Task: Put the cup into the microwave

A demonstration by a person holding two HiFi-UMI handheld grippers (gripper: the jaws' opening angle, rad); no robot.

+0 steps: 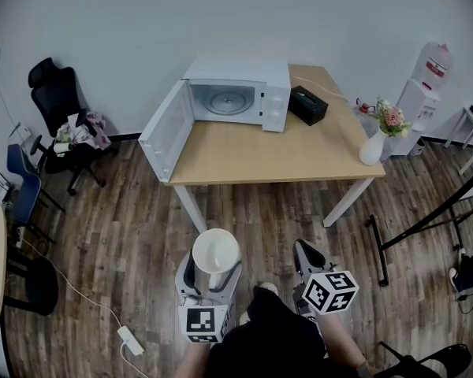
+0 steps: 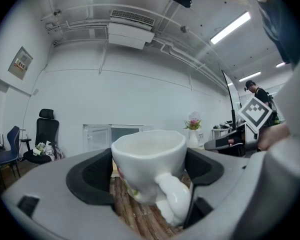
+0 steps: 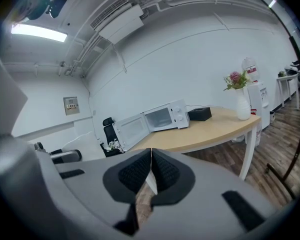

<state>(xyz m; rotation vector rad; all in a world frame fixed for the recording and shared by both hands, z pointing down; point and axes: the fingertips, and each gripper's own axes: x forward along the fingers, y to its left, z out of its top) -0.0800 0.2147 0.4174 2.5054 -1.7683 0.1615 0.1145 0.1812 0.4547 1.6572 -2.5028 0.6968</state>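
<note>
A white cup [image 1: 216, 254] sits upright between the jaws of my left gripper [image 1: 213, 270], held over the wooden floor well in front of the table. In the left gripper view the cup [image 2: 149, 169] fills the centre, its handle toward the camera, and both black pads press its sides. The white microwave [image 1: 238, 93] stands at the back of the wooden table [image 1: 284, 152] with its door [image 1: 165, 132] swung wide open to the left and its turntable showing. My right gripper [image 1: 305, 260] hangs beside the left one, shut and empty; its pads [image 3: 162, 171] meet, and the microwave [image 3: 162, 118] lies far ahead.
A black box [image 1: 308, 105] lies right of the microwave. A white vase of flowers [image 1: 376, 138] stands at the table's right edge. Office chairs [image 1: 61, 124] stand at the left, a water dispenser [image 1: 426, 85] at the far right, a power strip [image 1: 130, 339] on the floor.
</note>
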